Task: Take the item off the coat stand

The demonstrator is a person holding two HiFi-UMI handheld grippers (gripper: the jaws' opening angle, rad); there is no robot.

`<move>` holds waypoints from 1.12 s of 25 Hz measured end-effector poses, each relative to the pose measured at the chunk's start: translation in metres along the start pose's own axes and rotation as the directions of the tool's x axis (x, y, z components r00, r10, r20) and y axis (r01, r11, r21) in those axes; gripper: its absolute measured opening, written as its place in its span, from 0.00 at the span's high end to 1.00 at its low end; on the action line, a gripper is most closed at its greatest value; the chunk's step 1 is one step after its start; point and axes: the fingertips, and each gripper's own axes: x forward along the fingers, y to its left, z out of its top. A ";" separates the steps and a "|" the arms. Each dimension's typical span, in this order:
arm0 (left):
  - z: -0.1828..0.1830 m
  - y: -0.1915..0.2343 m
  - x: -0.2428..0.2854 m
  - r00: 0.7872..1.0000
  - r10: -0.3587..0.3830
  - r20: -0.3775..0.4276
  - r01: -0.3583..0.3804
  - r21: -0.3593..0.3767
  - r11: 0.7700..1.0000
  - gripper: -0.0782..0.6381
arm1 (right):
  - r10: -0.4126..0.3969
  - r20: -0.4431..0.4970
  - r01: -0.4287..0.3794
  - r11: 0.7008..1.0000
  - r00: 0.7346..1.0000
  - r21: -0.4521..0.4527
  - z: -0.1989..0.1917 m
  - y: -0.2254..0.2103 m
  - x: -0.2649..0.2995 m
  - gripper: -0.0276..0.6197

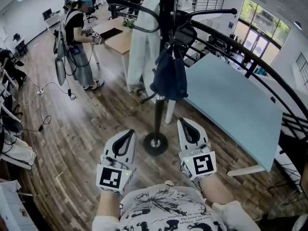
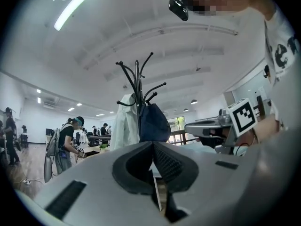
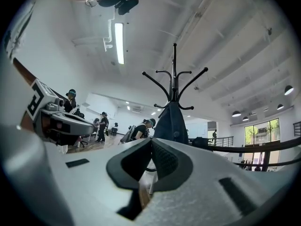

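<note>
A black coat stand (image 1: pixel 162 57) rises from a round base (image 1: pixel 155 143) on the wooden floor just ahead of me. A dark navy bag (image 1: pixel 169 76) hangs from its hooks, with a white coat (image 1: pixel 142 42) behind it on the left. My left gripper (image 1: pixel 129 133) and right gripper (image 1: pixel 185 122) are held side by side short of the base, both shut and empty. The left gripper view has the bag (image 2: pixel 153 124) and the coat (image 2: pixel 124 121) straight ahead beyond the left gripper (image 2: pixel 153 145). In the right gripper view the bag (image 3: pixel 171 121) hangs just above the right gripper (image 3: pixel 151 142).
A pale blue table (image 1: pixel 231 105) stands right of the stand, with a black railing (image 1: pixel 269 76) curving past it. A person with a backpack (image 1: pixel 77 37) stands at the back left beside a wooden desk (image 1: pixel 120 37). Cables (image 1: pixel 41 88) lie on the floor at the left.
</note>
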 end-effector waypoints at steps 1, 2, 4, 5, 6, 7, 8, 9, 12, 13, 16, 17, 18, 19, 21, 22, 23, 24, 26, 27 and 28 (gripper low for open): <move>0.001 -0.001 0.005 1.000 -0.001 0.005 0.001 0.004 1.000 0.88 | -0.005 -0.002 0.005 1.000 1.000 -0.002 0.000 -0.008 0.005 0.96; 0.003 -0.002 0.010 1.000 0.003 0.011 -0.003 0.009 1.000 0.88 | -0.011 -0.006 0.011 1.000 1.000 -0.001 -0.002 -0.015 0.009 0.96; 0.007 -0.001 0.018 1.000 0.015 0.023 -0.016 0.013 1.000 0.88 | -0.015 -0.005 0.015 1.000 1.000 -0.002 -0.001 -0.028 0.019 0.96; 0.008 -0.001 0.022 1.000 0.021 0.022 -0.021 0.010 1.000 0.88 | -0.013 0.002 0.013 1.000 1.000 -0.008 0.002 -0.034 0.024 0.89; 0.009 -0.002 0.026 1.000 0.025 0.017 -0.025 0.005 1.000 0.88 | -0.013 0.009 0.013 1.000 1.000 -0.020 0.005 -0.039 0.029 0.80; 0.009 -0.004 0.029 1.000 0.026 0.014 -0.026 0.001 1.000 0.88 | -0.014 0.015 0.015 0.999 1.000 -0.037 0.009 -0.045 0.034 0.77; 0.008 -0.006 0.033 1.000 0.025 0.013 -0.025 0.001 1.000 0.88 | -0.015 0.020 0.016 0.998 1.000 -0.054 0.013 -0.050 0.040 0.74; 0.008 -0.008 0.036 1.000 0.023 0.013 -0.023 0.006 1.000 0.88 | -0.014 0.022 0.016 0.998 1.000 -0.068 0.015 -0.055 0.047 0.70; 0.005 -0.014 0.040 1.000 0.008 0.001 -0.008 0.022 1.000 0.88 | -0.006 0.010 0.007 0.997 1.000 -0.079 0.018 -0.064 0.070 0.61; 0.004 -0.015 0.041 1.000 0.002 -0.004 -0.002 0.020 1.000 0.88 | -0.005 0.003 0.005 0.997 1.000 -0.081 0.019 -0.066 0.076 0.60; 0.002 -0.016 0.046 1.000 -0.005 -0.016 0.005 0.017 1.000 0.88 | -0.010 -0.017 0.008 0.994 1.000 -0.112 0.023 -0.070 0.094 0.60; 0.001 -0.016 0.049 1.000 -0.005 -0.020 0.006 0.020 1.000 0.88 | -0.011 -0.027 0.008 0.993 1.000 -0.117 0.021 -0.072 0.101 0.59; 0.000 -0.016 0.051 1.000 -0.006 -0.024 0.007 0.023 1.000 0.88 | -0.009 -0.042 0.004 0.993 0.999 -0.114 0.017 -0.073 0.108 0.58; -0.002 -0.017 0.052 1.000 -0.008 -0.028 0.009 0.023 1.000 0.88 | -0.005 -0.062 -0.002 0.995 0.998 -0.105 0.012 -0.075 0.114 0.58; -0.004 -0.018 0.054 0.999 -0.010 -0.033 0.010 0.021 1.000 0.88 | 0.007 -0.102 -0.015 0.997 0.995 -0.077 0.004 -0.076 0.122 0.58; -0.004 -0.017 0.054 0.999 -0.007 -0.034 0.008 0.018 1.000 0.88 | 0.010 -0.114 -0.018 0.997 0.993 -0.069 0.003 -0.076 0.125 0.58; -0.004 -0.016 0.055 0.999 -0.001 -0.033 0.002 0.016 1.000 0.88 | 0.009 -0.121 -0.018 0.997 0.993 -0.070 0.002 -0.075 0.127 0.63; -0.004 -0.013 0.055 0.999 0.009 -0.031 -0.008 0.015 1.000 0.88 | 0.007 -0.123 -0.017 0.997 0.992 -0.077 0.002 -0.075 0.129 0.70; -0.005 -0.007 0.056 0.999 0.030 -0.026 -0.030 0.011 0.999 0.88 | 0.004 -0.117 -0.014 0.996 0.993 -0.089 0.004 -0.074 0.130 0.83; -0.006 -0.005 0.055 0.999 0.036 -0.024 -0.036 0.007 0.999 0.88 | 0.001 -0.109 -0.011 0.996 0.994 -0.087 0.005 -0.075 0.130 0.86; -0.006 -0.003 0.055 0.999 0.039 -0.022 -0.039 0.004 0.999 0.88 | -0.001 -0.101 -0.007 0.997 0.995 -0.082 0.007 -0.076 0.129 0.90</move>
